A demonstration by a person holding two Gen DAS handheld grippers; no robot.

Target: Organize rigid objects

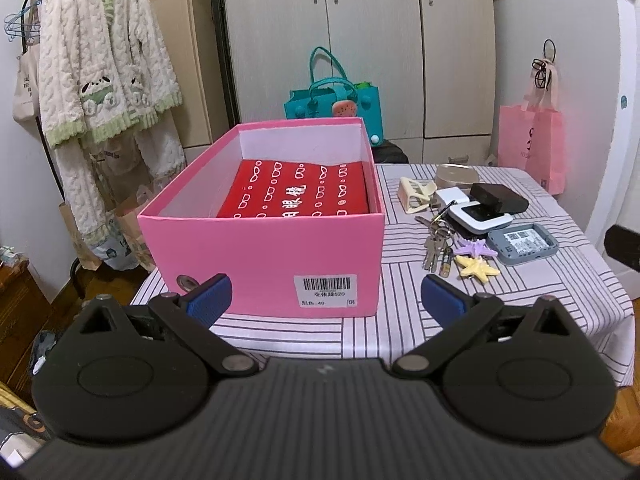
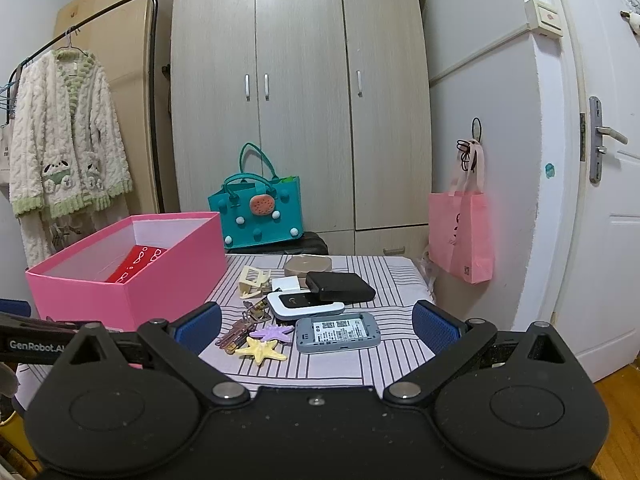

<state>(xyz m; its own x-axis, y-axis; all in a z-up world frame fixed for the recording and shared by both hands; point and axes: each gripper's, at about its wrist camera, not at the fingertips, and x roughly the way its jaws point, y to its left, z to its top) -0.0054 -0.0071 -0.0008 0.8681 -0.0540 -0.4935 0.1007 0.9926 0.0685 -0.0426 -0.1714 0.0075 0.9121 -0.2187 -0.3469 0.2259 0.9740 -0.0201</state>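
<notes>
Left gripper [image 1: 326, 298]: jaws wide apart, nothing between them, low in its frame just in front of the pink box [image 1: 260, 256]. Barcode label on the box's near wall. Box open-topped, sits on the desk [image 1: 400, 332] at centre frame; a red patterned box [image 1: 296, 194] lies flat inside it.

Right gripper [image 2: 316, 326]: jaws also spread, empty, hovering over the near desk edge facing the loose items.

Loose items clustered right of the pink box, centre of the right wrist view: grey device [image 2: 337, 333] with a printed label, nearest; white device [image 2: 305, 303] behind it, overlapped at its far side by a black case [image 2: 340, 286]. Left of these, a yellow starfish [image 2: 262, 350] and purple starfish [image 2: 272, 332] touching, with a key bunch [image 2: 240, 330] beside them. Farther back: cream hair clip [image 2: 253, 280], white charger [image 2: 287, 283], round tan tin [image 2: 308, 265].

Striped cloth covers the desk. Behind the desk: teal bag [image 2: 256, 212], wardrobe [image 2: 296, 100]. Pink tote [image 2: 460, 236] hangs at right; fluffy robe [image 2: 64, 140] on a rack, upper left.
</notes>
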